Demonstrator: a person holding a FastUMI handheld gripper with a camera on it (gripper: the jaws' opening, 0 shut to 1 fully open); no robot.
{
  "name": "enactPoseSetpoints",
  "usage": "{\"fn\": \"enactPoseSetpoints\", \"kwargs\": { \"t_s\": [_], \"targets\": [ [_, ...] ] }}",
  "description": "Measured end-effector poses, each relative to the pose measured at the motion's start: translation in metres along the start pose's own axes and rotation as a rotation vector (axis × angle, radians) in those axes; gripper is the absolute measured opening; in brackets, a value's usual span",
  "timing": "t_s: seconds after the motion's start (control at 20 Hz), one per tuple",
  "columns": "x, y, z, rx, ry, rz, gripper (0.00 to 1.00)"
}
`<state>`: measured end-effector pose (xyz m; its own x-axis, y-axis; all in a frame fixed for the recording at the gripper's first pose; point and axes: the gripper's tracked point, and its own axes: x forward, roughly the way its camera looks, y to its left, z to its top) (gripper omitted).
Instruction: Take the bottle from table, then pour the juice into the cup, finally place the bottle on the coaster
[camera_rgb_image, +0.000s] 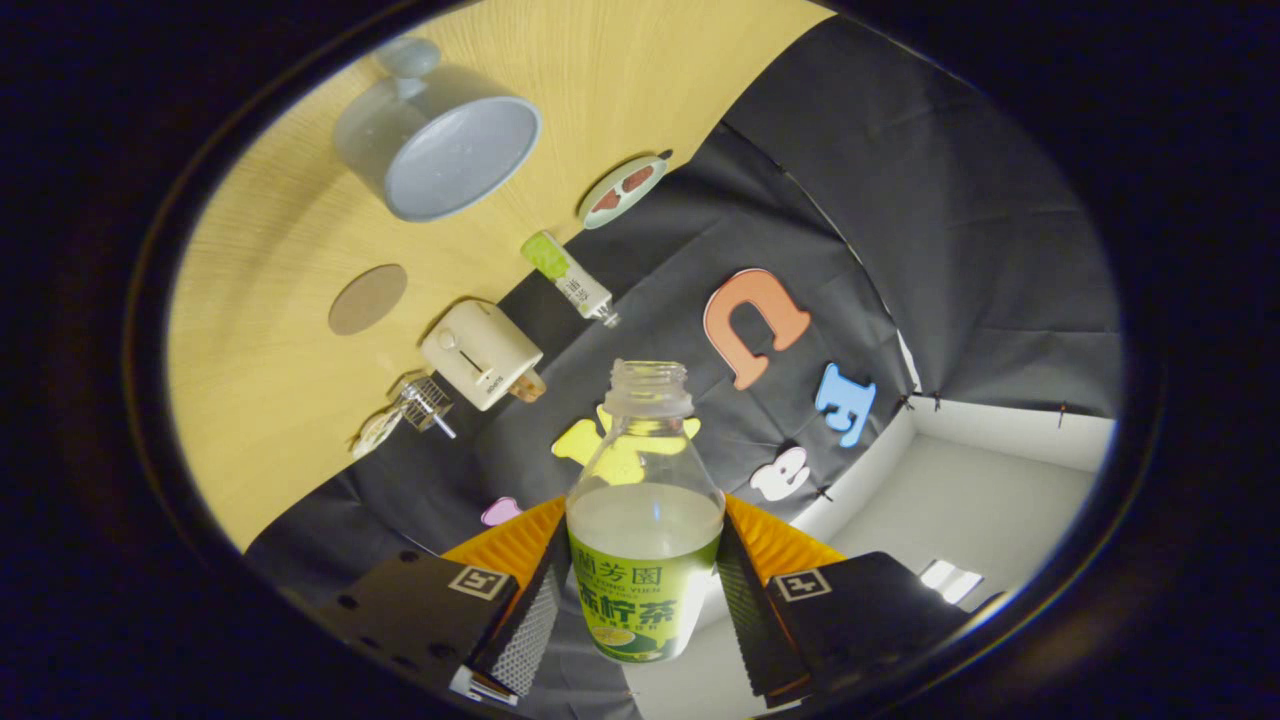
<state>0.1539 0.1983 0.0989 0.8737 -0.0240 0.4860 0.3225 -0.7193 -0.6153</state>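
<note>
Gripper: the gripper (645, 600) has both fingers pressed against the sides of the clear plastic bottle with a green label (645, 520), one on each side, clamped on its lower body.
Bottle place: between the fingers, lifted off the table, its base nearest the camera.
Bottle axis: long axis runs straight ahead along the fingers, open neck pointing away from the gripper; the table beyond it appears steeply tilted, so the whole gripper is rolled.
Bottle look: cap off, threaded mouth bare; pale cloudy juice fills the lower part up to about the top of the label, the shoulder and neck above it are clear.
Bottle hidden: the base is cut off low between the fingers, and the flanks are covered where the fingers press.
Just beyond, to the left: a small cream toaster-shaped box (482, 354), with a small wire rack (425, 402) beside it, too small to make out well.
Beyond the neck: a small green-and-white tube (568, 278) lying at the edge of the light wooden table (260, 330).
Coaster: a flat round brown coaster (368, 299) on the wood, left of the toaster box.
Farther: a small oval dish with reddish patches (624, 190).
Farthest: a large pale grey-blue cup (440, 140), its handle partly hidden behind it.
</note>
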Motion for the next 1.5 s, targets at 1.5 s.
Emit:
{"fn": "enactPoseSetpoints", "kwargs": {
  "t_s": [1.5],
  "targets": [
    [0.057,0.049,-0.012,2.003,0.136,0.395,0.81]
  ]
}}
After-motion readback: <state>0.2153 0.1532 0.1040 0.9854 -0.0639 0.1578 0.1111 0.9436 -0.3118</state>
